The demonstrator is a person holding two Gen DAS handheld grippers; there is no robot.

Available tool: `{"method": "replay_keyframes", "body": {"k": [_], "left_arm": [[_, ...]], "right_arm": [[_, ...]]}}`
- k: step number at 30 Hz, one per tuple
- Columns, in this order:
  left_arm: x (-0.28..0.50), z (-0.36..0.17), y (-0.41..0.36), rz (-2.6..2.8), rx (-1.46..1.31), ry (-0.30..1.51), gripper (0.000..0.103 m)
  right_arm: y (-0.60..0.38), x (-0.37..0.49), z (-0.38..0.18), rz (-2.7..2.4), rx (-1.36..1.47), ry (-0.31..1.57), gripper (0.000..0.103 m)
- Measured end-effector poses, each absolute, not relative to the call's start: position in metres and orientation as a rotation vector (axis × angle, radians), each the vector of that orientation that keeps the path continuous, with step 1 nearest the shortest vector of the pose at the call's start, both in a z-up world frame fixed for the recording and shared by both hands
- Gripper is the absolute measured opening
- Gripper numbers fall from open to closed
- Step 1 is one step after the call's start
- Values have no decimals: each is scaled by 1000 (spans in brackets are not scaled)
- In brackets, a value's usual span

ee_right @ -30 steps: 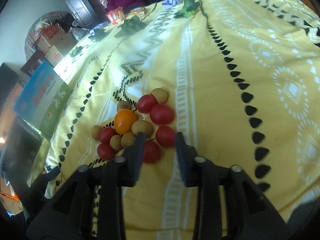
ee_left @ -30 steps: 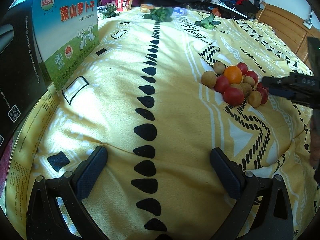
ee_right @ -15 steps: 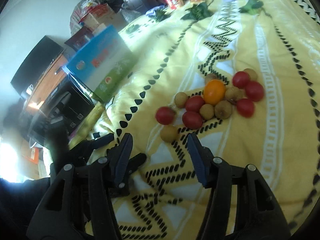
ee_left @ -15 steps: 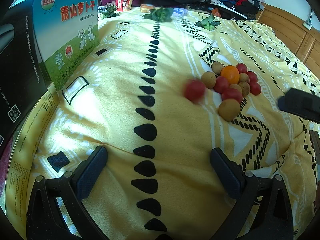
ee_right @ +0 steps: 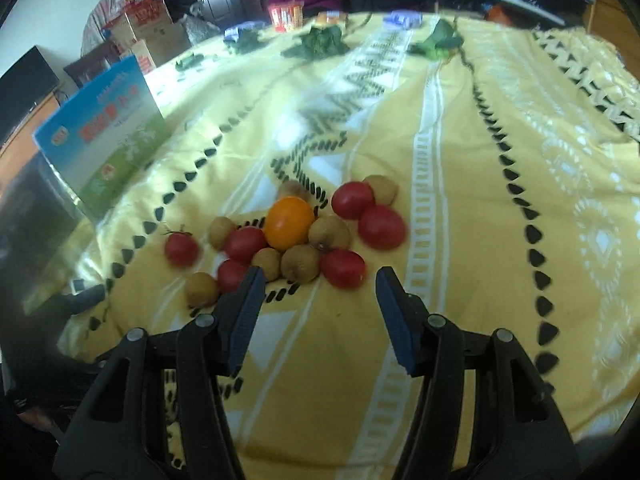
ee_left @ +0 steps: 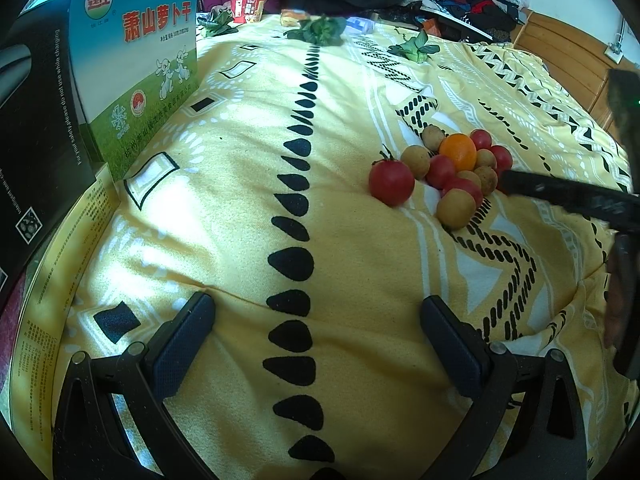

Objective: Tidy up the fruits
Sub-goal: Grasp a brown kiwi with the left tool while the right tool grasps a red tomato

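**poster1:** Claw check first: the left claw (ee_left: 318, 330) has its blue-padded fingers spread wide with nothing between them, hanging low over the yellow patterned bedspread (ee_left: 240, 184). Right claw (ee_right: 318, 300) is spread apart too, holding nothing, sitting just short of the fruit pile.

**poster2:** Where's the fruit exactly?

**poster1:** All on the bed. A round orange citrus fruit (ee_right: 290, 222) sits mid-cluster, with red cherry tomatoes (ee_right: 382, 227) and small tan longan-like fruits (ee_right: 300, 264) packed around it, most of them touching. One stemmed red tomato (ee_left: 391, 182) lies at the cluster's edge on the left-claw side, just beside a tan fruit. Another tan one (ee_left: 455, 209) sits at the near edge in the left view.

**poster2:** Anything else around?

**poster1:** A blue-and-green printed cardboard box (ee_left: 138, 64) stands upright at the bed's edge, well apart from the fruit. Leafy green bunches (ee_left: 320, 30) lie at the far end. Right view's a bit blurry.
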State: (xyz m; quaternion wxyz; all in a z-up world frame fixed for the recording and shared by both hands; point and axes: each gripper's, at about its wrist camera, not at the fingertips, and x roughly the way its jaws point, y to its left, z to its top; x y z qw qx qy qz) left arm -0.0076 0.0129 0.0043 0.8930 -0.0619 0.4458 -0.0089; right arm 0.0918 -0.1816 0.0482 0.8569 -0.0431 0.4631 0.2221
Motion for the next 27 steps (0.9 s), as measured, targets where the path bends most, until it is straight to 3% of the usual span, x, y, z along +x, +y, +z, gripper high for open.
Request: {"method": "replay_keyframes", "body": {"k": [2,7,13,15,18,20,27], "left_arm": [[-8,5,13,-21,-133,923,103],[-12,8,16,-36,-158,919,103],[-23,42,11,-102,-197,819,99],[-17,50,1,-173,-192,797,91],[4,44,-12,-261,-184,832,73],[17,35,-19,-294,-178,861,67],[37,26,-38,-364,-154,897,57]], "right_arm": [[-181,95,41,462,-110,977,57],[-192,93,35,454,-46,948,40],[-191,94,35,440,-21,921,39],[-189,95,33,448,-25,931,39],[-196,90,39,428,5,913,26],[-204,81,46,420,59,892,26],[-210,52,50,443,131,868,26]]}}
